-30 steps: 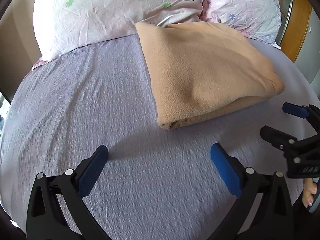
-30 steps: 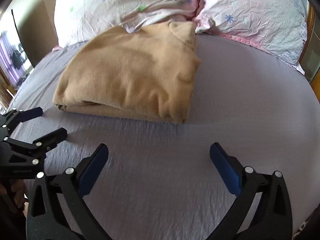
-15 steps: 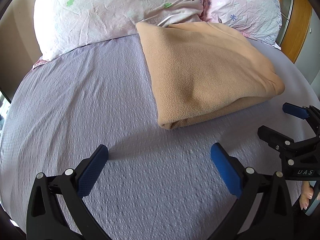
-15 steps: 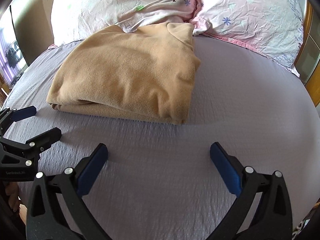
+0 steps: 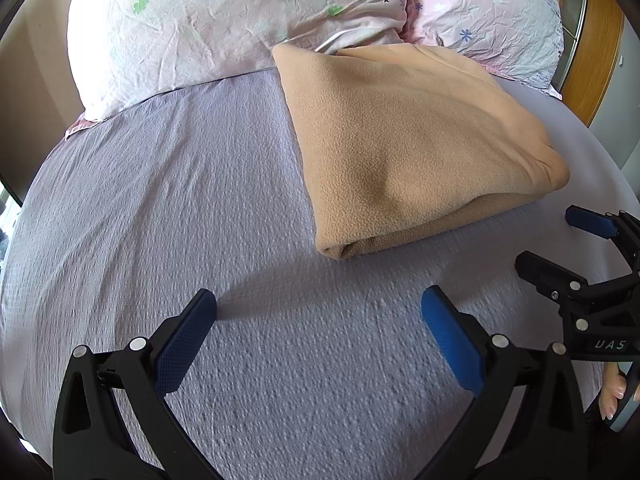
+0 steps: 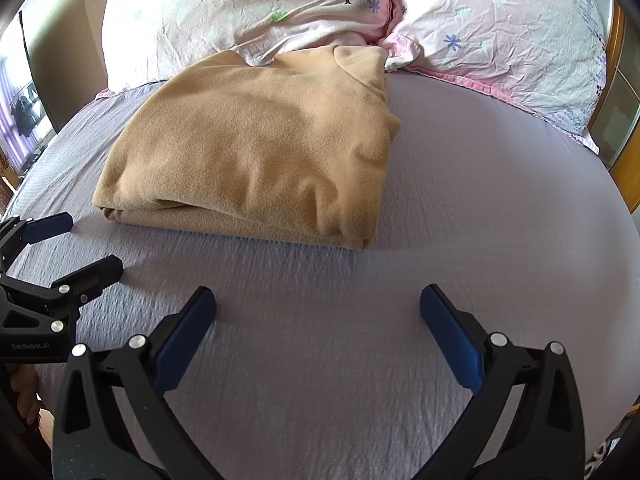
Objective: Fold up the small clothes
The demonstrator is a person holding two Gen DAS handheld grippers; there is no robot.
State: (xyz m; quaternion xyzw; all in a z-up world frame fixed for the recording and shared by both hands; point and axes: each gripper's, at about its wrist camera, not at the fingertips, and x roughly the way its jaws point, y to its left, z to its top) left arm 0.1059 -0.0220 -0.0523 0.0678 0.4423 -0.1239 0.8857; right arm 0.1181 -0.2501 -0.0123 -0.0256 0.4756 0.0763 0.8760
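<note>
right tool [image 6: 318,300] slightly nearer the fleece [image 6: 256,148]

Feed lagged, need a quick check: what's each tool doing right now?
Left tool: open, holding nothing.
Right tool: open, holding nothing.

home bedroom: bed [image 5: 200,200], pillows [image 5: 224,20]

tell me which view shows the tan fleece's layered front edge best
The right wrist view: the tan fleece faces it, its stacked front edge running across the frame. The left wrist view shows the fleece obliquely, mostly one rolled corner.
</note>
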